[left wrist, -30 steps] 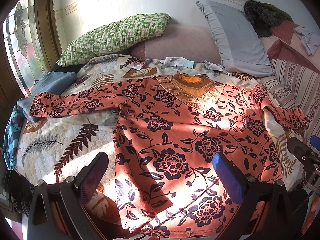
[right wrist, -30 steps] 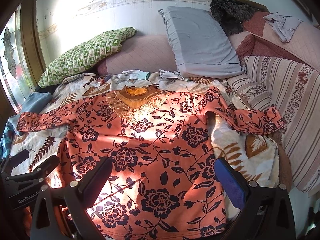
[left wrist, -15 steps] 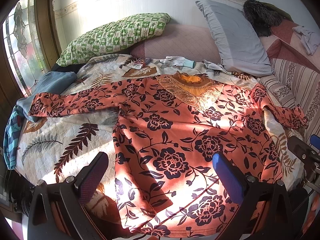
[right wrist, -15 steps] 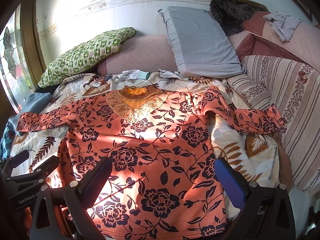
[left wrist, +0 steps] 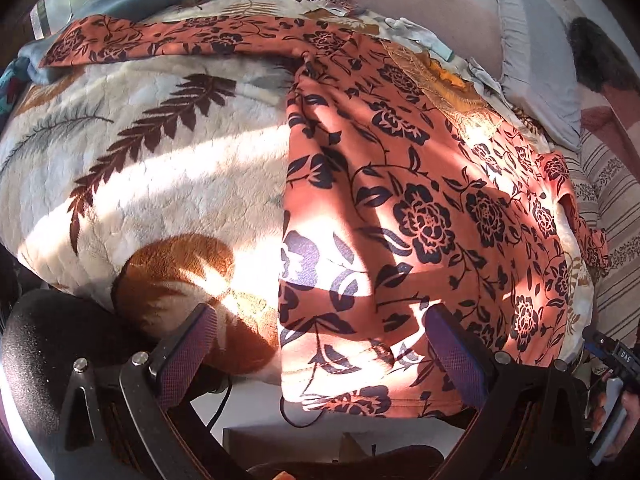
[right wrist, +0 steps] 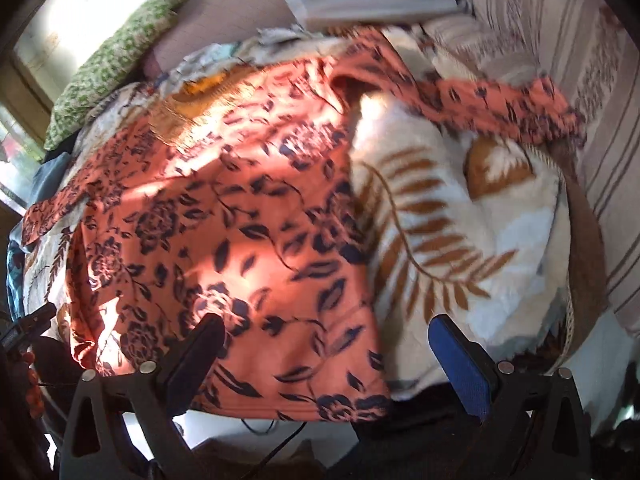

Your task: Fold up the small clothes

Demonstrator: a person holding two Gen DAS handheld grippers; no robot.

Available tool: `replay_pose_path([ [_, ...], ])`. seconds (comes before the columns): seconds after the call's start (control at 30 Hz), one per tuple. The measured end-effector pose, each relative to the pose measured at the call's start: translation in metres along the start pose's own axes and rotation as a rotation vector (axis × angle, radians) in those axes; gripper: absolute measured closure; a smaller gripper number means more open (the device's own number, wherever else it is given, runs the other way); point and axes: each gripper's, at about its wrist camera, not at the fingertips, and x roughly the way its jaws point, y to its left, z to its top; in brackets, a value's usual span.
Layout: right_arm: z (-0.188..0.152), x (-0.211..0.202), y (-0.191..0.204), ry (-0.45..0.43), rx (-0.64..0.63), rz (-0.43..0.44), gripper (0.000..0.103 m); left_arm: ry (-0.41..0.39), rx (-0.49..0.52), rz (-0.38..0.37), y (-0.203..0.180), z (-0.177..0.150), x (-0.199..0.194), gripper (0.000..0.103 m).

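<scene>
An orange top with dark flowers (left wrist: 400, 208) lies spread flat on a leaf-print blanket (left wrist: 152, 184), sleeves out to both sides. My left gripper (left wrist: 320, 348) is open, close over the top's lower left hem corner. My right gripper (right wrist: 326, 352) is open, close over the lower right hem corner of the top (right wrist: 240, 224). Neither holds cloth. The right wrist view is blurred. The right gripper's tip shows at the left wrist view's right edge (left wrist: 612, 356).
A grey pillow (left wrist: 536, 52) and a green pillow (right wrist: 120, 52) lie at the bed's far side. Blue clothes (left wrist: 120, 4) lie at the far left. A striped cushion (right wrist: 592, 80) stands on the right. The bed's near edge with a cable (left wrist: 296, 416) is below the hem.
Both grippers have moved down and forward, from hovering back over the hem to close above its two corners. The top has not moved.
</scene>
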Motion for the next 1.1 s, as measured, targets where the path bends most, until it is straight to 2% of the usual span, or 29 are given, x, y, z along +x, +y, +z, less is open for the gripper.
replay_pose_path([
  [0.13,-0.007,0.023,-0.038,0.05,0.102,0.052,0.0,0.05,-0.032,-0.021,0.01,-0.008,0.02,0.0],
  [0.2,-0.011,0.03,-0.044,0.066,0.142,0.119,0.004,0.068,-0.051,-0.03,0.015,-0.011,0.025,0.001],
  [0.27,-0.018,0.035,-0.042,0.095,0.138,0.17,0.01,0.073,-0.056,-0.05,0.016,-0.012,0.024,0.01],
  [0.33,-0.022,0.045,-0.041,0.123,0.125,0.141,0.011,0.072,-0.044,-0.068,0.016,-0.012,0.023,0.019],
  [0.37,-0.024,0.049,-0.043,0.132,0.136,0.14,0.019,0.079,-0.042,-0.074,0.017,-0.013,0.023,0.028],
  [0.4,-0.025,0.053,-0.044,0.135,0.15,0.15,0.038,0.09,-0.046,-0.087,0.019,-0.013,0.025,0.033],
  [0.43,-0.025,0.057,-0.045,0.138,0.161,0.158,0.048,0.111,-0.056,-0.1,0.021,-0.014,0.029,0.04],
  [0.47,-0.026,0.06,-0.046,0.135,0.166,0.156,0.062,0.122,-0.072,-0.105,0.024,-0.015,0.032,0.043],
  [0.5,-0.026,0.06,-0.045,0.131,0.161,0.145,0.064,0.117,-0.082,-0.107,0.027,-0.015,0.032,0.046],
  [0.53,-0.025,0.061,-0.043,0.128,0.151,0.147,0.067,0.117,-0.09,-0.097,0.03,-0.015,0.031,0.06],
  [0.57,-0.025,0.06,-0.042,0.131,0.143,0.158,0.08,0.109,-0.086,-0.082,0.032,-0.014,0.029,0.089],
  [0.6,-0.025,0.059,-0.041,0.136,0.137,0.172,0.091,0.098,-0.083,-0.086,0.034,-0.014,0.025,0.098],
  [0.7,-0.026,0.05,-0.037,0.134,0.108,0.203,0.095,0.031,-0.061,-0.039,0.034,-0.014,0.007,0.098],
  [0.8,-0.028,0.029,-0.027,0.11,0.074,0.251,0.096,-0.082,-0.042,0.001,0.036,-0.014,-0.029,0.099],
  [0.83,-0.029,0.019,-0.023,0.096,0.061,0.267,0.096,-0.089,-0.053,-0.007,0.042,-0.013,-0.036,0.099],
  [0.9,-0.031,0.001,-0.016,0.067,0.036,0.289,0.096,-0.054,-0.103,-0.011,0.057,-0.013,-0.033,0.099],
  [0.97,-0.034,0.002,-0.017,0.078,0.039,0.276,0.096,0.001,-0.174,0.095,0.074,-0.016,-0.015,0.097],
  [1.0,-0.036,0.012,-0.019,0.106,0.045,0.243,0.093,0.051,-0.19,0.127,0.08,-0.016,-0.005,0.091],
  [1.03,-0.038,0.024,-0.027,0.14,0.063,0.201,0.092,0.079,-0.204,0.106,0.085,-0.016,0.001,0.081],
  [1.07,-0.04,0.035,-0.035,0.17,0.098,0.167,0.092,0.064,-0.209,0.069,0.086,-0.015,-0.002,0.073],
  [1.1,-0.041,0.041,-0.041,0.182,0.133,0.152,0.091,0.034,-0.194,0.066,0.082,-0.012,-0.009,0.064],
])
